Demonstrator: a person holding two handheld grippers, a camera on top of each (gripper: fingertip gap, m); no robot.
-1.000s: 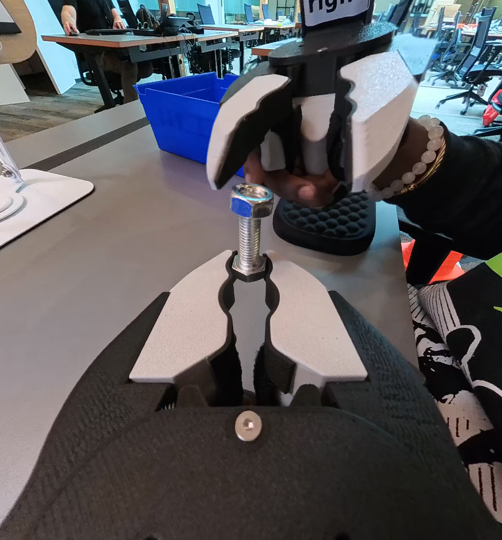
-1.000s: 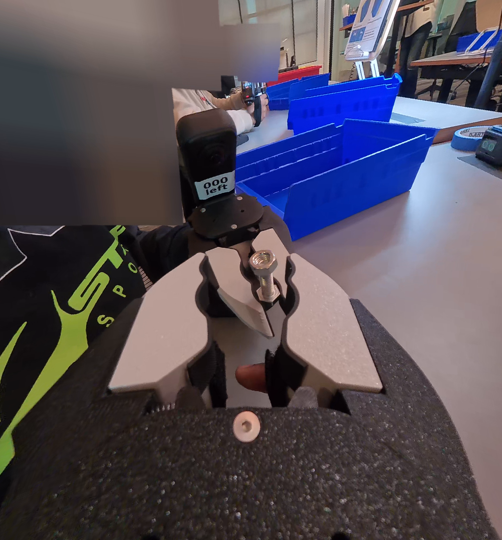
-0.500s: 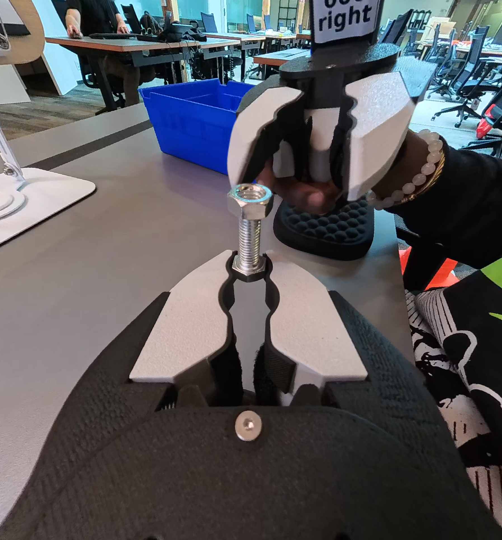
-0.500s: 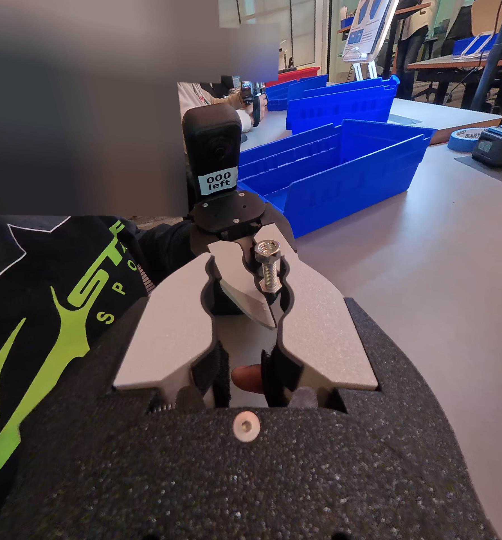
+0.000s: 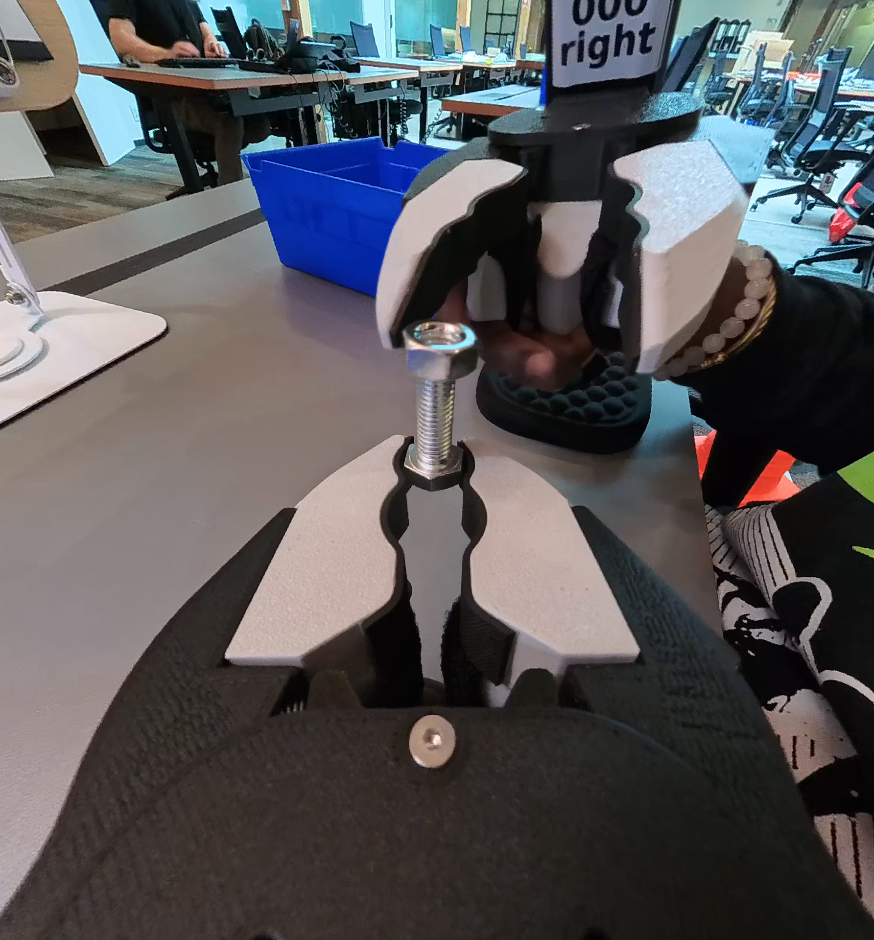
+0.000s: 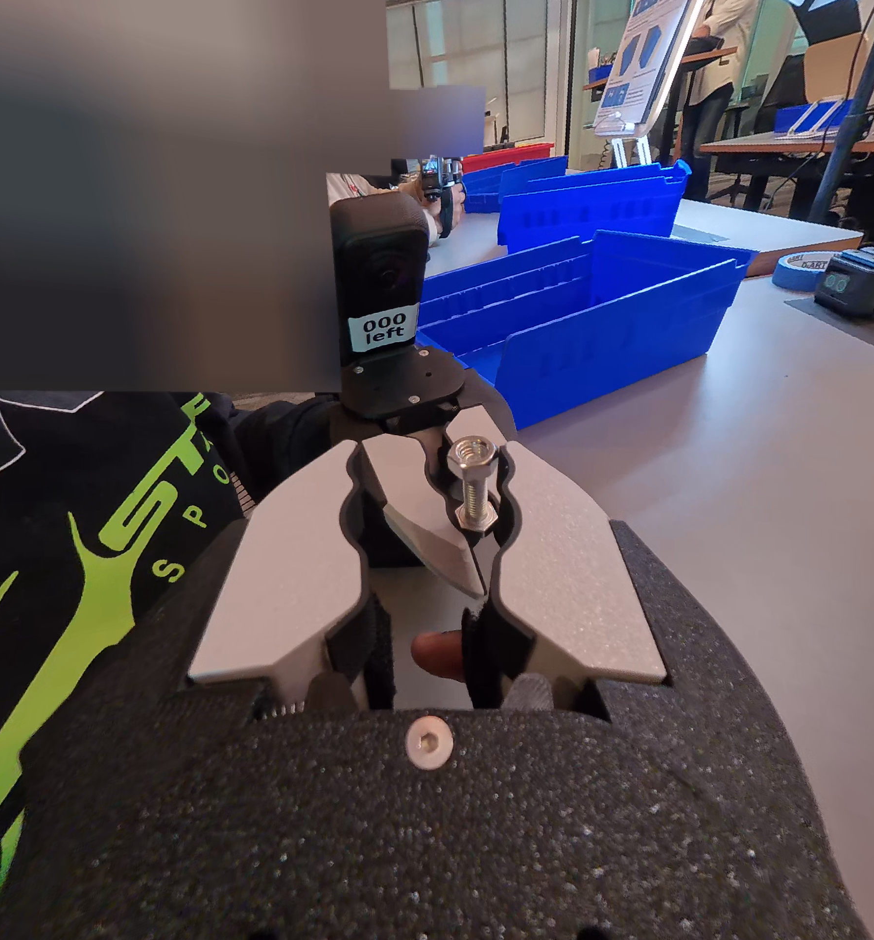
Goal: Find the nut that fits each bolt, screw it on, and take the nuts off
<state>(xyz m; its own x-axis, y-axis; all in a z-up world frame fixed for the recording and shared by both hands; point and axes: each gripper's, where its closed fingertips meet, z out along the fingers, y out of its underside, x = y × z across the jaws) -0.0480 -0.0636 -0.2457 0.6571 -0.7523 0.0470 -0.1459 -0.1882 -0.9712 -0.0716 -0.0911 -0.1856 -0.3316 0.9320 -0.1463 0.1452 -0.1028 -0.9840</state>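
Steel bolt [image 5: 433,417] clamped; only right view shows tape roll [image 6: 801,268].

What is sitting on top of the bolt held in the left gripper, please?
A silver hex nut sits on the upright bolt, whose head is clamped in the left gripper. The nut hides how far the bolt's tip is threaded inside.

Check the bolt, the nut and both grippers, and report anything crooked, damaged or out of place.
Nothing stands out. The left hand-held gripper clamps the bolt by its head, shaft upright. The nut sits level at the shaft's top. The right hand-held gripper is open around it, not gripping. No damage shows.
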